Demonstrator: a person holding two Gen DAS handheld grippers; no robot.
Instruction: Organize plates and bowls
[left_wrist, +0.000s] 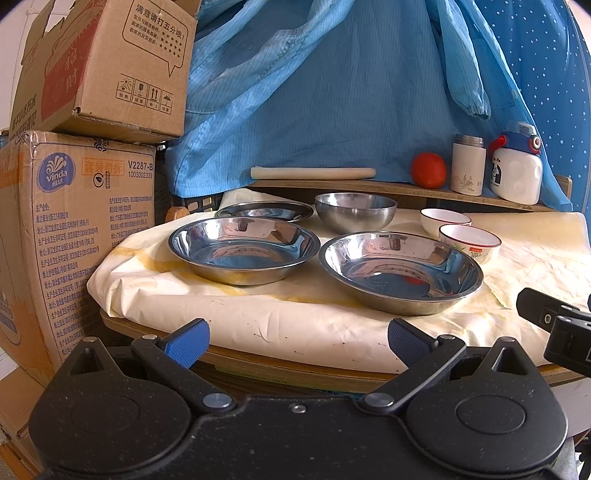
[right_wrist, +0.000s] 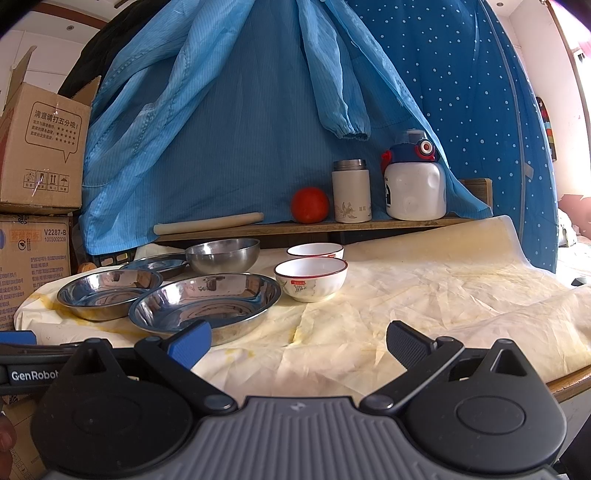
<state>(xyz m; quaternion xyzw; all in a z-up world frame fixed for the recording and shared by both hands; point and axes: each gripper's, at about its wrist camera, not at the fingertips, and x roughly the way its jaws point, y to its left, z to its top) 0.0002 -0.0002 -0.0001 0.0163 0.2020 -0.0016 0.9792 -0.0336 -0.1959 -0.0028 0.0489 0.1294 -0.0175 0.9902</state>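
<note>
Both grippers sit right up front at the table's near edge, jaws spread wide, nothing in either one. Left gripper faces the steel dishes, right gripper is further right over bare wrinkled paper.

Biggest thing is the table itself, covered in cream paper with yellowish stains. Then the steel plates: right steel plate nearest, left steel plate just beside it, and a flatter back plate behind. Steel bowl sits behind the two front plates. Two white bowls with red rims are off to the right, front white bowl close to the right steel plate, back white bowl right behind it. All upright, none stacked.
</note>
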